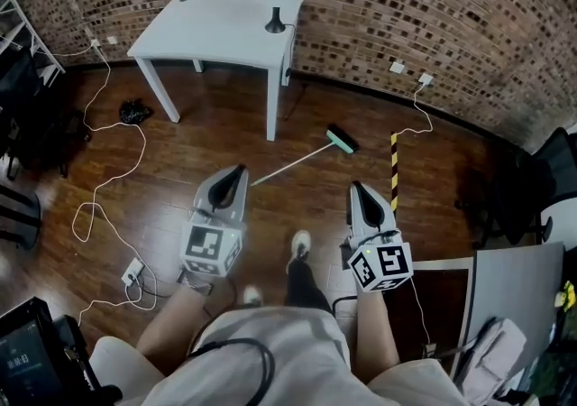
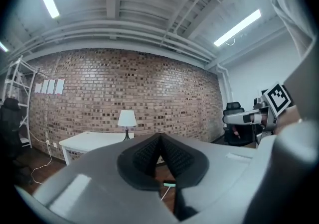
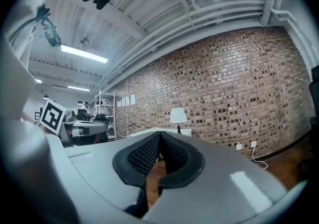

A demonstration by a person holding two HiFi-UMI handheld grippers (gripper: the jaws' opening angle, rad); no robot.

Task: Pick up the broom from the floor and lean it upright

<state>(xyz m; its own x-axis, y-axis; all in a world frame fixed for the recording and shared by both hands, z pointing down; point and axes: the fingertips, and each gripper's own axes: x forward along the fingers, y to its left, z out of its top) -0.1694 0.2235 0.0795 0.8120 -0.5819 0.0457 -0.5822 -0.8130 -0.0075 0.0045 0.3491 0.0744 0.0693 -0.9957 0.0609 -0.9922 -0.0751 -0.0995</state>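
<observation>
The broom is left flat on the floor, near the desk, well ahead. The left hand-held gripper and right hand-held gripper are held level, pinched closed on nothing, likely since nothing's been reached for yet.

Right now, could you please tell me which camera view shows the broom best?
The head view: the whole broom lies on the floor, right of the white table. The left gripper view shows only a sliver of its green head and a bit of handle. The right gripper view shows none of it.
</observation>
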